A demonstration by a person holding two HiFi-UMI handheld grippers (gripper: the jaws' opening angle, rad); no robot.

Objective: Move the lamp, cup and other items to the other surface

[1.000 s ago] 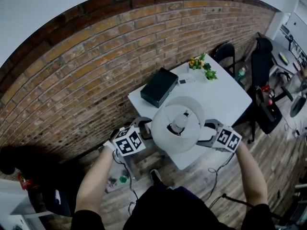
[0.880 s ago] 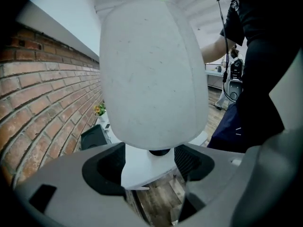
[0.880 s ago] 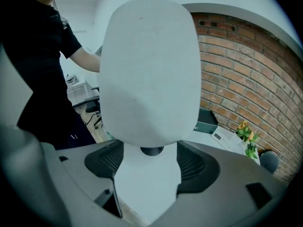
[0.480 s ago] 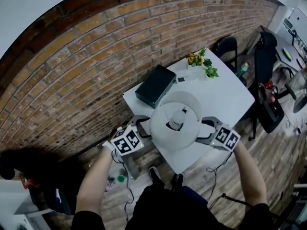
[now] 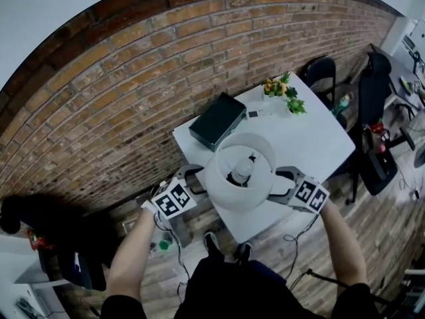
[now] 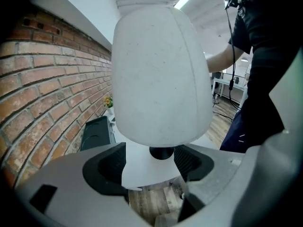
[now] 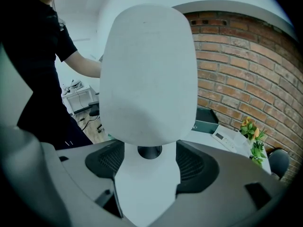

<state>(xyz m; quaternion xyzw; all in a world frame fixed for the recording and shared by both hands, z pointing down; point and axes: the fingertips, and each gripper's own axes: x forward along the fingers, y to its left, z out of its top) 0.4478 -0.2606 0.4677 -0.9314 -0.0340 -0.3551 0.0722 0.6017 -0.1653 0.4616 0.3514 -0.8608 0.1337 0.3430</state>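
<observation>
Left gripper (image 5: 200, 180): jaws spread wide, gripping nothing, close against the shade's left side. White lamp (image 5: 232, 190): at the near edge of the white table (image 5: 312, 141), between both grippers. Right gripper (image 5: 275, 183): jaws likewise spread, gripping nothing.

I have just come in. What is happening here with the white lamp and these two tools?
A person holds a gripper in each hand beside a white lamp at the near corner of a white table. The left gripper and the right gripper reach in under the shade from opposite sides. Both have open jaws, so neither grips the lamp yet. A dark box and a small plant stand farther back.
</observation>
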